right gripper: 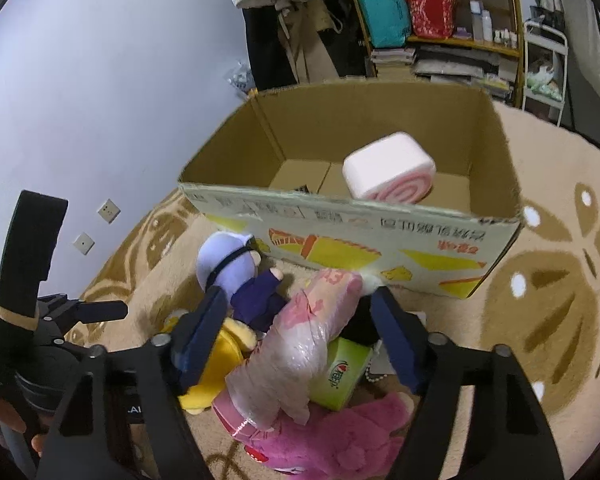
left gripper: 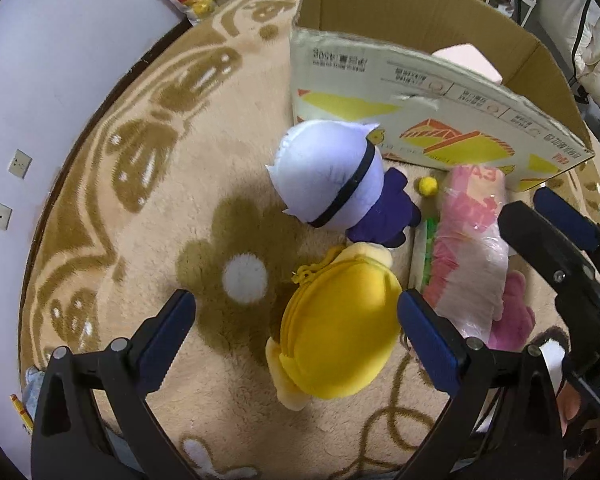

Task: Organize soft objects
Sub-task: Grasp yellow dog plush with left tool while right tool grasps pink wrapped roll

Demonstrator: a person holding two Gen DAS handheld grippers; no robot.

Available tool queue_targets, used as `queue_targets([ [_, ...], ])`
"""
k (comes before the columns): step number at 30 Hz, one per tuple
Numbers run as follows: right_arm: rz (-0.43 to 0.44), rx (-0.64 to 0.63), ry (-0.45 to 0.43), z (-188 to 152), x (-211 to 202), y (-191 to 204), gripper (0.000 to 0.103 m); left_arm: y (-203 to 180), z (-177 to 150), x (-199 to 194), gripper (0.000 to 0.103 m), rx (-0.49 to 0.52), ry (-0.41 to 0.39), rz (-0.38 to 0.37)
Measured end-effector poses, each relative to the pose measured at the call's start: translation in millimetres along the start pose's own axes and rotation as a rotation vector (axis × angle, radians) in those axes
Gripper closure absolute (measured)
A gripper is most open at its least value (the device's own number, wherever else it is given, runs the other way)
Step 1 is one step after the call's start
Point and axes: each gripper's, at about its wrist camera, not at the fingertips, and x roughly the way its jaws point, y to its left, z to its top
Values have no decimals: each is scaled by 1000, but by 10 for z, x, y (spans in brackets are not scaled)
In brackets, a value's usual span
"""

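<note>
On the beige rug lies a yellow plush [left gripper: 340, 332] between the fingers of my open left gripper [left gripper: 296, 320]; its right pad sits close beside the toy. Behind it lies a doll with a white head and purple body [left gripper: 328, 172]. A pink plastic-wrapped bundle [right gripper: 300, 344] lies between the fingers of my right gripper [right gripper: 300, 320], with gaps on both sides. The same bundle [left gripper: 472, 240] shows in the left wrist view beside the right gripper [left gripper: 530, 206]. A pink plush [right gripper: 340, 432] lies under the bundle. The open cardboard box [right gripper: 380, 236] holds a pink-and-white roll cushion [right gripper: 388, 168].
A green carton [right gripper: 340, 376] and a small yellow pompom [left gripper: 427, 186] lie among the toys. A lilac wall [right gripper: 100, 80] with sockets runs along the left. Shelves [right gripper: 440, 20] and hanging clothes stand behind the box. The left gripper's handle [right gripper: 28, 280] rises at the left.
</note>
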Motion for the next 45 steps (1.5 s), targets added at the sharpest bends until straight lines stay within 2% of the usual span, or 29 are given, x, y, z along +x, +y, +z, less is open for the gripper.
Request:
queue_targets([
  [8, 26, 15, 81, -57, 208, -36, 28, -38, 32, 224, 3, 6, 72, -4],
  [12, 32, 26, 115, -85, 298, -63, 28, -14, 21, 322, 3, -14, 98, -31],
  [19, 73, 72, 151, -70, 423, -195, 28, 17, 30, 397, 3, -16, 113, -46],
  [24, 99, 70, 160, -44, 472, -178, 28, -20, 14, 434, 15, 4, 117, -53],
  [29, 107, 44, 180, -34, 538, -108, 41, -34, -22, 426, 31, -7, 126, -97],
  [31, 99, 44, 212, -50, 610, -83, 57, -36, -38, 417, 42, -9, 124, -113],
  [33, 81, 34, 218, -74, 638, -63, 61, -63, -58, 387, 45, -20, 123, -138],
  [34, 82, 35, 213, -73, 630, -60, 69, -74, -73, 366, 47, -32, 121, -147],
  [37, 88, 50, 198, -60, 593, -65, 77, -44, -80, 315, 53, -44, 105, -150],
  [42, 69, 40, 149, -30, 419, -55, 82, 12, -116, 185, 58, -39, 74, -134],
  [45, 57, 37, 112, -31, 278, -49, 83, 106, -147, 92, 63, -73, 51, -114],
])
